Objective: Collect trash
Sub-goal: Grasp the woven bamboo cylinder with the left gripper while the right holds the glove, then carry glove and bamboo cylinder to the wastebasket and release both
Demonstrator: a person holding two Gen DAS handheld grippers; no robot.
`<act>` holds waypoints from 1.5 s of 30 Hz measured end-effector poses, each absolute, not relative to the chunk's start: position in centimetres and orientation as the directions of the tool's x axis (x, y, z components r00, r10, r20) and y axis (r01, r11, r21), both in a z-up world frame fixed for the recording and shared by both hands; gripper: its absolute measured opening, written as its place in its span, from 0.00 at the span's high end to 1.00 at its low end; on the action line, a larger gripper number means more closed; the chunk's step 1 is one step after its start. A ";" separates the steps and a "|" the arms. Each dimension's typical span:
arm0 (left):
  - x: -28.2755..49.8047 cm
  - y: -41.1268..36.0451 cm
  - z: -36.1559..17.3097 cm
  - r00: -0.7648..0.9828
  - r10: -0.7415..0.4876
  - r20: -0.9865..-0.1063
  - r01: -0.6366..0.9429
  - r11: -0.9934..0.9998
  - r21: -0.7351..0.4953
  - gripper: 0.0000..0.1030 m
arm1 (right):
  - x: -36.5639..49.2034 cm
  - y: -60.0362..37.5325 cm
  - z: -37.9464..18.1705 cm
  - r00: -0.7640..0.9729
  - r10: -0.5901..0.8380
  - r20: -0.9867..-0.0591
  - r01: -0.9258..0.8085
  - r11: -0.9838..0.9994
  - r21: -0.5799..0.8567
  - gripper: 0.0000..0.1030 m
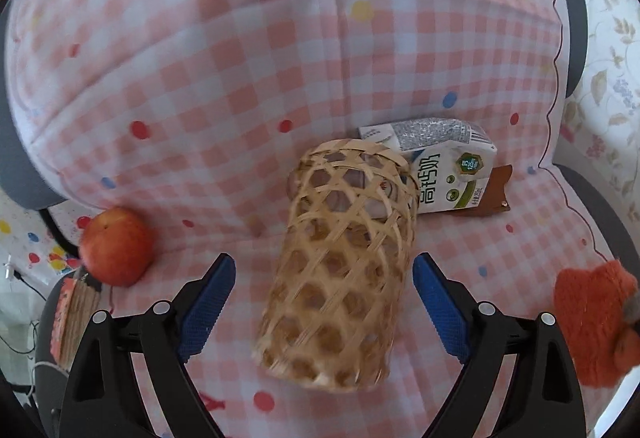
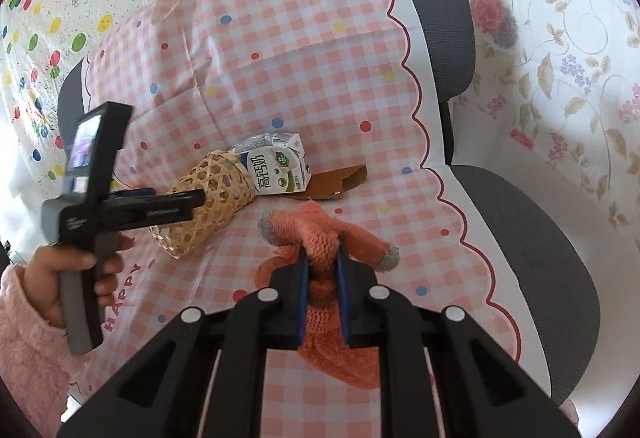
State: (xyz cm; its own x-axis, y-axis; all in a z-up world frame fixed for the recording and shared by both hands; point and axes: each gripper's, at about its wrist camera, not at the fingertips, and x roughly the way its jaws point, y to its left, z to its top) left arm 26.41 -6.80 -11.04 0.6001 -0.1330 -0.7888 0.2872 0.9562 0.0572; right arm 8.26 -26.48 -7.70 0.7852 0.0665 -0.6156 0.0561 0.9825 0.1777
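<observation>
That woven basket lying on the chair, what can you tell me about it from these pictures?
The woven basket is a tall, narrow cylinder of pale bamboo-like strips in an open hexagonal lattice. It lies on its side on the pink checked cloth, its mouth towards the milk carton, whose lower part sits at or inside the opening. The left gripper is open, a blue pad on each side of the basket, not yet squeezing it.

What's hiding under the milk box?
A flat brown card sticks out from under the milk box, lying on the checked cloth. How far it reaches underneath is covered. The woven basket lies beside the box.
</observation>
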 end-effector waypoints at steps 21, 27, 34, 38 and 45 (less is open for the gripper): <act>19.9 -5.2 -8.7 0.637 -0.209 -0.742 0.346 0.937 0.034 0.29 | 6.3 -26.1 -7.0 0.787 0.098 -0.609 0.041 0.977 0.211 0.88; 12.9 -2.4 -6.6 0.675 -0.259 -0.691 0.319 0.947 -0.043 0.29 | 4.2 -25.3 -6.5 0.791 0.111 -0.601 0.030 0.975 0.220 0.88; 7.0 -3.8 -6.0 0.729 -0.295 -0.617 0.337 0.940 -0.052 0.29 | 0.0 -25.6 -6.0 0.811 0.082 -0.579 0.048 0.977 0.207 0.88; 4.4 -6.5 -6.8 0.689 -0.391 -0.611 0.433 0.897 -0.087 0.29 | -2.9 -26.7 -5.8 0.817 0.025 -0.576 0.098 0.979 0.182 0.88; 0.6 -11.7 -7.3 0.619 -0.515 -0.593 0.573 0.812 -0.106 0.29 | -8.7 -30.1 -5.9 0.810 -0.090 -0.579 0.215 0.965 0.151 0.88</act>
